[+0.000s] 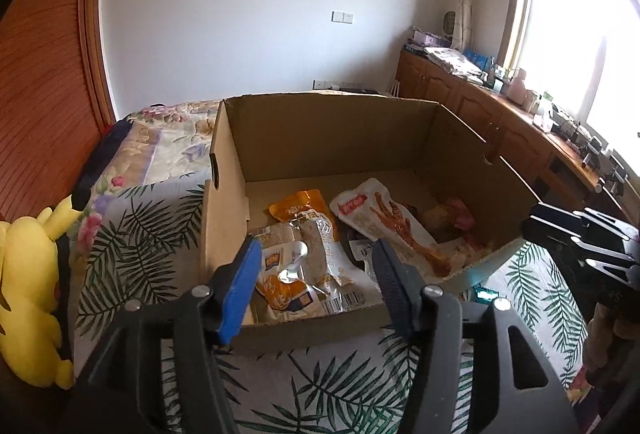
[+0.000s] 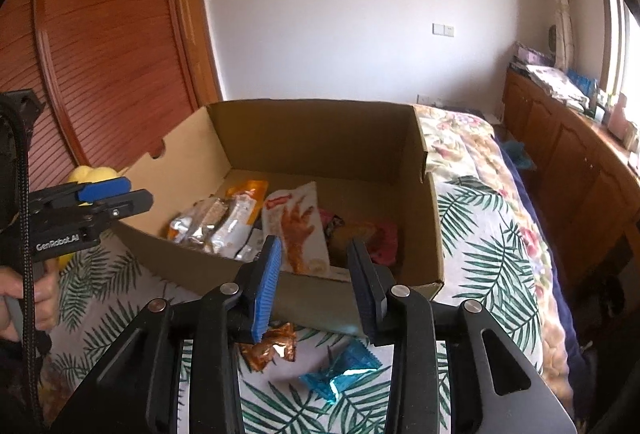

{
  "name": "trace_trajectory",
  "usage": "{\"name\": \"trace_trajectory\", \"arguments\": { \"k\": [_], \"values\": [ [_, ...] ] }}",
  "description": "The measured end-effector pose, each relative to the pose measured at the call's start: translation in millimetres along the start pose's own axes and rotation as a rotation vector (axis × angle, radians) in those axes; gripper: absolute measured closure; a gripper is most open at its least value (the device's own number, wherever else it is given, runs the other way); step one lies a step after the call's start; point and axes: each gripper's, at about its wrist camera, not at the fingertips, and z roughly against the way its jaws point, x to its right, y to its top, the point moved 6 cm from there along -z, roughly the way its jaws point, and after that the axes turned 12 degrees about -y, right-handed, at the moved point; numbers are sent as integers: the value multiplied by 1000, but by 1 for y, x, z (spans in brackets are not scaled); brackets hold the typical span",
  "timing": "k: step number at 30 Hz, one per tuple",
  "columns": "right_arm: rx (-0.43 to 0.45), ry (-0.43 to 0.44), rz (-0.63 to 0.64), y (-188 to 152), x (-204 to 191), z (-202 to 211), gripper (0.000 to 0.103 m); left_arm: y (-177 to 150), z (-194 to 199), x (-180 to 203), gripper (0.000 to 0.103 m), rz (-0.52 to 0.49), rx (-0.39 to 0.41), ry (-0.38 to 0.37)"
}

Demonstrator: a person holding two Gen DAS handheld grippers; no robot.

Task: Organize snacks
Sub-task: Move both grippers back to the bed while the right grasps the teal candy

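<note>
Right hand-held gripper (image 2: 314, 286), jaws apart and empty, poised above two loose snacks on the bed (image 2: 480, 234): a copper wrapper (image 2: 276, 348) and a blue wrapper (image 2: 344, 378), both just outside the near wall of the box (image 2: 400, 138). Left hand-held gripper (image 1: 316, 274), likewise apart and empty, faces the packets (image 1: 312, 258) already in the box. The next pick is best made by lowering over one wrapper, pinching its crimped edge, and lifting clear of the wall.
</note>
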Motion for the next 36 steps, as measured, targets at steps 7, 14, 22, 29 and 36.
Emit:
{"name": "trace_trajectory", "arguments": {
  "k": [7, 14, 22, 29, 36],
  "values": [
    [54, 31, 32, -11, -8, 35, 68, -1, 19, 16, 41, -76, 17, -19],
    [46, 62, 27, -37, -2, 47, 68, -2, 42, 28, 33, -96, 50, -60],
    [-32, 39, -4, -77, 16, 20, 67, -28, 50, 46, 33, -136, 47, -99],
    [-105, 23, -42, -99, 27, -7, 67, -53, 46, 62, 33, -178, 59, -91],
    [-142, -21, -47, -105, 32, -29, 67, -79, 29, 83, 33, -242, 47, -89]
  ]
}}
